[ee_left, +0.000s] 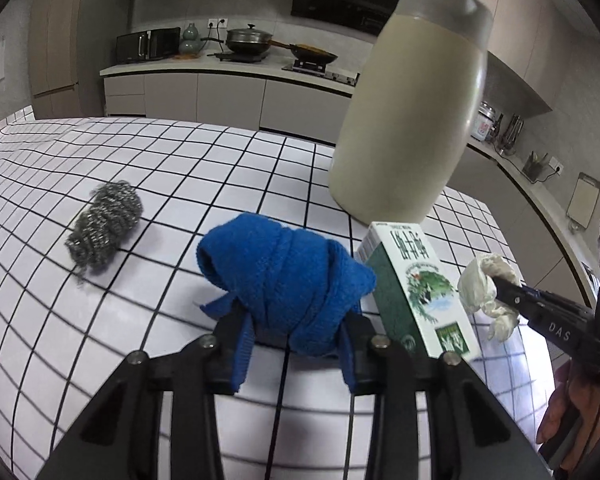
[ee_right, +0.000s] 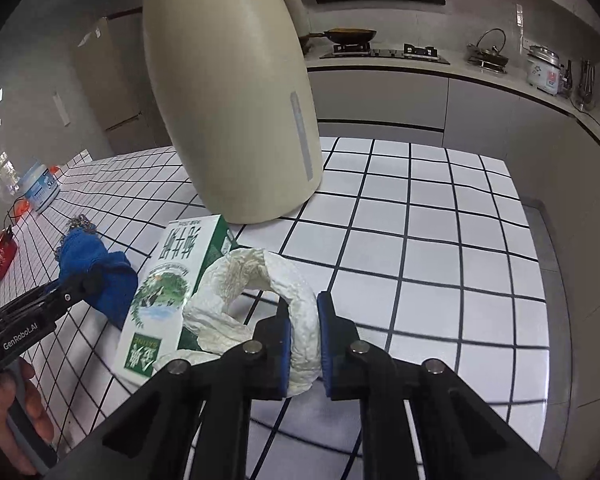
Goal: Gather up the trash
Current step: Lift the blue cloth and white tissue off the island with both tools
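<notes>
Here, the worktop (ee_right: 440,240) has a white cover with black squares. A big cream jug (ee_left: 412,112) stands on it, and everything else is told from that jug.

Just in front of the jug lies a green and white carton (ee_left: 418,288) on its side. One end of it points at the jug.

To the left of the carton, still in front of the jug, is a blue cloth (ee_left: 288,276). The left tool (ee_left: 288,340) is squeezed on this cloth, with one finger on each side. The cloth is bunched up into a fat lump. I cannot tell if it rests on the worktop or is lifted.

Farther left of the jug, well apart from it, a steel scrubber (ee_left: 104,226) sits on the worktop.

To the right of the carton, near the front of the jug, is a crumpled white tissue (ee_right: 260,292). The right tool (ee_right: 302,340) is pinched on it. The tissue curls up in a loop and touches the carton's side.
</notes>
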